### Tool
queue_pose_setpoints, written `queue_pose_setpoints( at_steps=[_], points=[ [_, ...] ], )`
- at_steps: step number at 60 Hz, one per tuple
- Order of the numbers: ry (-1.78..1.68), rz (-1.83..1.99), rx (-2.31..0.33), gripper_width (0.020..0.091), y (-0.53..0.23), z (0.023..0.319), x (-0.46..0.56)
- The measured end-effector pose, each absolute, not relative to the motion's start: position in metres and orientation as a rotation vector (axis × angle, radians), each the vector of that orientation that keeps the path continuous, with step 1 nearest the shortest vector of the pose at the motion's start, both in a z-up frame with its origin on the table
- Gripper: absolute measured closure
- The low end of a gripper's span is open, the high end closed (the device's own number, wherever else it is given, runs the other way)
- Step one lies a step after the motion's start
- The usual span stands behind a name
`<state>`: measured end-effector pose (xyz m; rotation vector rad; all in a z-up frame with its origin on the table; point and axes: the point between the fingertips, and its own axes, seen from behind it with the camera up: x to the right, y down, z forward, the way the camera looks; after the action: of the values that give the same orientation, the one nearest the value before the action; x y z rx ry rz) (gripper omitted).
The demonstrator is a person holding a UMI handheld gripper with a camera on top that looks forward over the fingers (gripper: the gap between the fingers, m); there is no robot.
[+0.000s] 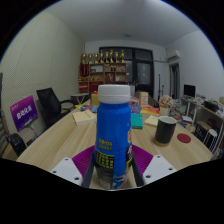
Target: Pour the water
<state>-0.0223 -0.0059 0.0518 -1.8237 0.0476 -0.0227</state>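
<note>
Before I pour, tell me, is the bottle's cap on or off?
On. The white cap sits on top of the blue bottle, which stands upright between the fingers.

The blue bottle [113, 140] carries a label with print too small to read, and the purple sign [23, 111] bears white characters equally illegible.

The tool [113, 165] has two fingers of pale grey-white plastic with smooth, rounded outer shells, one at each side. Each finger [66, 170] carries a flat magenta pad [84, 159] on its inner face. No cables, screws or markings can be seen on them.
</note>
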Motion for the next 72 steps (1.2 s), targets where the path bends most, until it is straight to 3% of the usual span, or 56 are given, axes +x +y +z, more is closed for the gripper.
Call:
queue_pose_setpoints(
  at_steps=[9,19,23,31,41,42,47,49,50,52,72],
  points=[
    [0.0,-0.051,-1.794,0.0492,-0.003,0.05,-0.024],
    [-0.034,0.019,-1.866,0.0588,0.006,0.047,-0.028],
    [-0.043,0.111,-1.879,0.0617,0.014,0.059,-0.045],
    [0.188,0.428,-1.8,0.0619,0.043,0.141,-0.042],
    [0.82,1.097,-1.578,0.0622,0.085,0.211,0.002],
    [0.849,1.183,-1.539,0.0619,0.097,0.2,0.015],
    [1.095,1.545,-1.369,0.0624,0.109,0.203,0.033],
    [1.213,1.637,-1.303,0.0621,0.102,0.219,0.031],
    [1.201,1.691,-1.275,0.0619,0.112,0.202,0.037],
    [1.258,1.754,-1.227,0.0623,0.12,0.206,0.04],
    [1.517,2.016,-0.824,0.0618,0.132,0.226,0.081]
  ],
)
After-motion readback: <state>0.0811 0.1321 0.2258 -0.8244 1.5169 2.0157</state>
